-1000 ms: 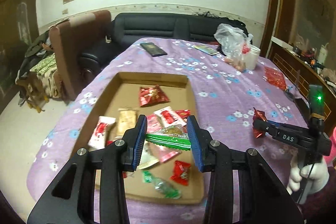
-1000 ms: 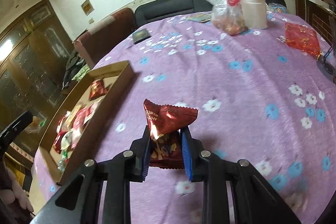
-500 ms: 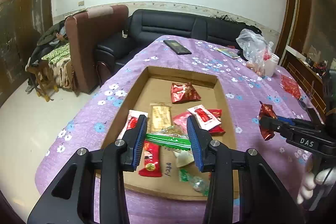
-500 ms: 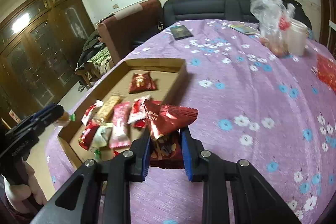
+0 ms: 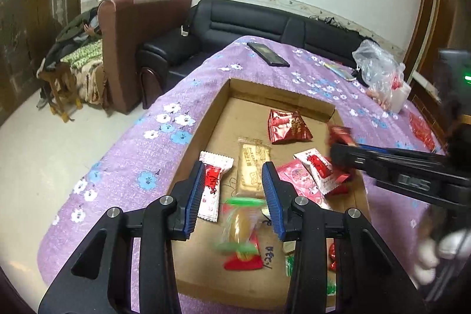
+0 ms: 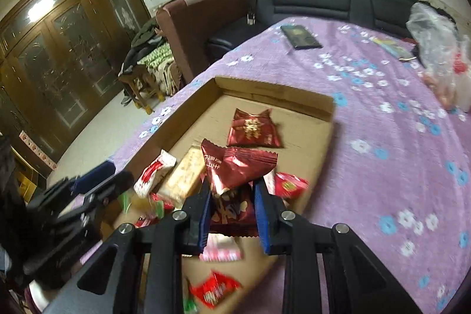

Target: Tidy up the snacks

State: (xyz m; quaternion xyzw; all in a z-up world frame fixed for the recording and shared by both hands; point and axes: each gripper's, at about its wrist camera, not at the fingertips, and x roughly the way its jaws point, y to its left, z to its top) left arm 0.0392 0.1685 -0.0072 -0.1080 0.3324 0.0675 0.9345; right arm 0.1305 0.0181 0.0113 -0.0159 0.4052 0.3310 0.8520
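A shallow cardboard box (image 5: 203, 137) (image 6: 297, 96) lies on the purple flowered tablecloth and holds several snack packets. My left gripper (image 5: 233, 197) hangs open over its near end. A green-edged clear packet (image 5: 240, 225) is blurred just below the jaws, free of them. My right gripper (image 6: 232, 206) is shut on a dark red snack packet (image 6: 235, 167) and holds it over the box; it shows in the left wrist view (image 5: 338, 134) at the right. A red packet (image 5: 287, 127) (image 6: 253, 130) lies further back in the box.
A black phone (image 5: 268, 53) (image 6: 300, 36) lies on the far part of the table. A clear plastic bag (image 5: 379, 69) and a white cup stand at the far right. A red packet (image 5: 422, 130) lies on the cloth at the right. A brown armchair and black sofa stand behind the table.
My left gripper has opened and let go of the green-edged packet, which is falling into the box. My right gripper has carried the dark red packet leftwards over the box.
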